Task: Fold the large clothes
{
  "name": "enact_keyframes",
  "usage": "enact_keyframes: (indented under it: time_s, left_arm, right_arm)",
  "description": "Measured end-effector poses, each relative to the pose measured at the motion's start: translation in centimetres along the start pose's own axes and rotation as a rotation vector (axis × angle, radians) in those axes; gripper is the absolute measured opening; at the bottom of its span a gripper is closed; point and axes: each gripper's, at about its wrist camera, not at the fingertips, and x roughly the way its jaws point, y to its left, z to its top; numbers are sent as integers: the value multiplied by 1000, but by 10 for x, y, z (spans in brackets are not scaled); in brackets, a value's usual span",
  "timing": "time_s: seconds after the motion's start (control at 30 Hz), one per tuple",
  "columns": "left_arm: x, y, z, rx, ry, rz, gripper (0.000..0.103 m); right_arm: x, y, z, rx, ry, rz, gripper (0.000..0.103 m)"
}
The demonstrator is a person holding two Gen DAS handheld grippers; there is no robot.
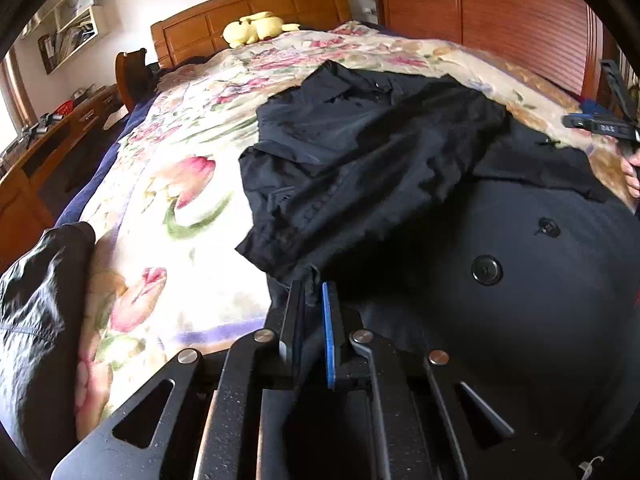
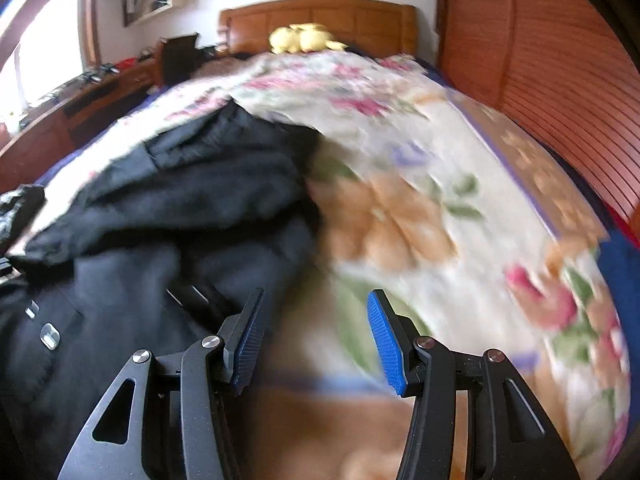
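Nearest the left wrist camera, the left gripper [image 1: 314, 292] is pinching a fold of the black coat [image 1: 500, 280] at its near left edge, its jaws drawn almost together with dark cloth caught between them. In the right wrist view, the right gripper [image 2: 316, 320] is hanging with its jaws about half apart and nothing between them, over the floral blanket [image 2: 440, 200] just beside the coat's right edge. The coat is lying across the near part of the bed, buttons facing up, with a rumpled sleeve or panel already thrown back over its body. Further off, the blanket is running bare toward a yellow plush toy [image 1: 256, 28] resting against the wooden headboard [image 1: 248, 8]. The risk from here is that the left grip is taking only a thin pinch near the hem, so a pull could be slipping the cloth out or dragging only the top layer. With the right gripper holding nothing, a one-sided lift would likely be skewing the fold and bunching the loose sleeve.
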Motion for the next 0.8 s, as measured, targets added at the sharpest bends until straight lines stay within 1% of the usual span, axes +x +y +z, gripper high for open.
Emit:
enact_keyframes:
  time_s: [0.07, 0.2, 0.27, 0.3, 0.37, 0.4, 0.43, 0.53, 0.6, 0.67, 0.7, 0.8]
  left_arm:
    - [-3, 5, -2, -26, -6, -10, 9]
    - [-7, 11, -10, -59, -8, -66, 9]
    - [-8, 14, -14, -66, 1, -76, 10]
    - [-9, 15, -15, -69, 4, -82, 10]
    - [-11, 17, -21, -78, 14, -99, 10]
    - [-12, 18, -24, -82, 17, -99, 13]
    - [-14, 19, -27, -89, 14, -97, 19]
    - [-17, 23, -36, -109, 14, -107, 21]
    - [-15, 25, -41, -124, 24, -106, 23]
    - [-11, 26, -47, -125, 45, -86, 24]
    - [-9, 28, -49, -130, 54, -79, 24]
    - [-3, 32, -55, -155, 73, -86, 26]
  right_arm:
    - [10, 20, 19, -29, 15, 44, 53]
    - [42, 53, 50, -96, 51, 80, 53]
    - [61, 60, 63, -103, 71, 75, 53]
    - [71, 60, 69, -113, 80, 53, 53]
    - [92, 54, 79, -117, 104, 4, 53]
    - [102, 50, 82, -106, 119, -12, 53]
    - [111, 44, 85, -90, 136, -26, 53]
    - [139, 18, 93, -24, 191, -68, 53]
    - [152, 3, 95, 17, 222, -63, 53]
    - [164, -9, 94, 61, 248, -28, 52]
    - [170, -12, 94, 78, 255, -15, 50]
    - [178, -16, 89, 72, 255, -5, 47]
